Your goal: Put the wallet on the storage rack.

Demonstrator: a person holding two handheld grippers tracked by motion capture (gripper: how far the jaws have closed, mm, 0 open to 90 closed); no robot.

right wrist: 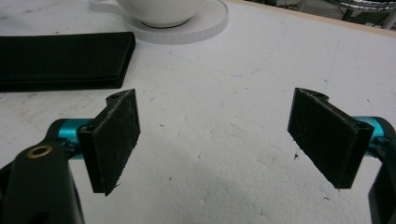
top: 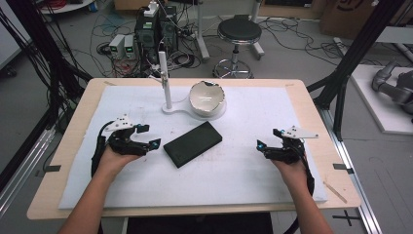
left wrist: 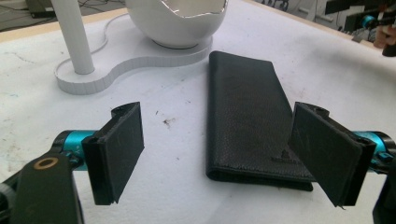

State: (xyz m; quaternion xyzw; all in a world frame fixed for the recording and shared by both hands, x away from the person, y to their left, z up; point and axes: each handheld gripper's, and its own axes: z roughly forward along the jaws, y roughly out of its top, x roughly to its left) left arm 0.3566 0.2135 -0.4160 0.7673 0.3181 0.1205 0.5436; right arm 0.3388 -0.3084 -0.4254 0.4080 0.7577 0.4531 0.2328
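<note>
**Wallet lies flat, both grippers spread and empty**

Beside the white stand, on its near side, a black wallet lies flat on the white mat. The stand carries a cracked eggshell-shaped bowl and a post; the wallet's far corner sits near the stand's base without touching it.

In the high view the wallet's long axis runs diagonally, from near-left up to far-right. In the left gripper view its near short end, with a small embossed mark, faces the camera, and the layered edge there suggests a fold.

The left gripper hovers just left of the wallet, jaws spread wide with nothing between them; in its own view the right jaw hangs over the wallet's near corner. The right gripper sits well apart to the wallet's right, jaws likewise parted and empty.

The wallet looks like grained leather: probably light, somewhat flexible, not fragile and not slippery against the felt-like pads. Being thin and flat, it offers little height, so the likeliest hold is across its narrow width near one short end, or by pinching a long edge once lifted off the soft mat.
</note>
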